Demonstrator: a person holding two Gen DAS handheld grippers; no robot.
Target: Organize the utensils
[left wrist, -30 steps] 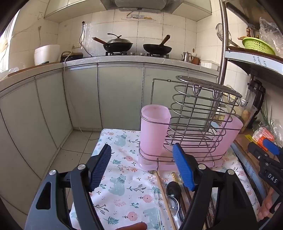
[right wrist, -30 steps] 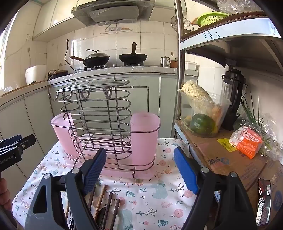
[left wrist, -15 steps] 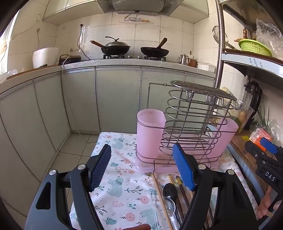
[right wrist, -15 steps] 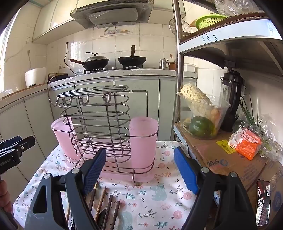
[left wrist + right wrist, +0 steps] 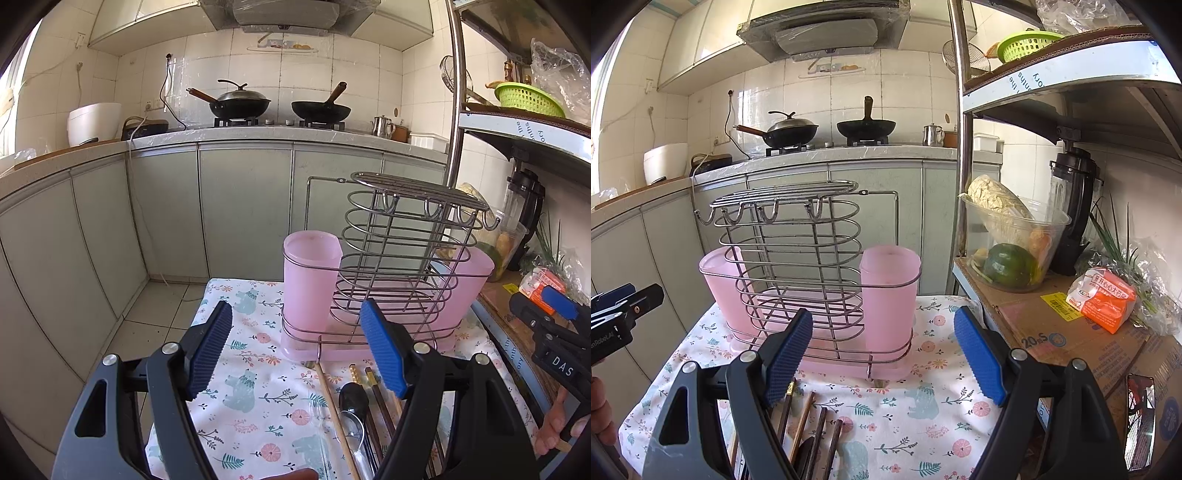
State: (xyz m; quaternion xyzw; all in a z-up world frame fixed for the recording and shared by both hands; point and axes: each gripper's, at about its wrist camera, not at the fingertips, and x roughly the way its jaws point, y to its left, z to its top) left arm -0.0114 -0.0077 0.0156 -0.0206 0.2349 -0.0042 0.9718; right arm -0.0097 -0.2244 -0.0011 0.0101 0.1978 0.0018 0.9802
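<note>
A wire utensil rack (image 5: 399, 258) with two pink cups (image 5: 310, 280) stands at the far end of a small table with a floral cloth (image 5: 258, 391); it also shows in the right wrist view (image 5: 798, 266). Chopsticks (image 5: 380, 398) and spoons (image 5: 354, 410) lie on the cloth in front of the rack, below both grippers; they also show in the right wrist view (image 5: 809, 424). My left gripper (image 5: 295, 354) is open and empty above the cloth. My right gripper (image 5: 882, 350) is open and empty, just right of the left one.
A shelf unit stands to the right with a cardboard box (image 5: 1052, 332), a clear bowl of vegetables (image 5: 1012, 243), a blender (image 5: 1071, 206) and an orange packet (image 5: 1104, 299). Kitchen counter with woks (image 5: 240, 103) lies behind. The floor (image 5: 155, 317) drops off left of the table.
Both grippers have drawn back and risen slightly from the rack, so more of the cloth and utensils shows. Both stay open.
</note>
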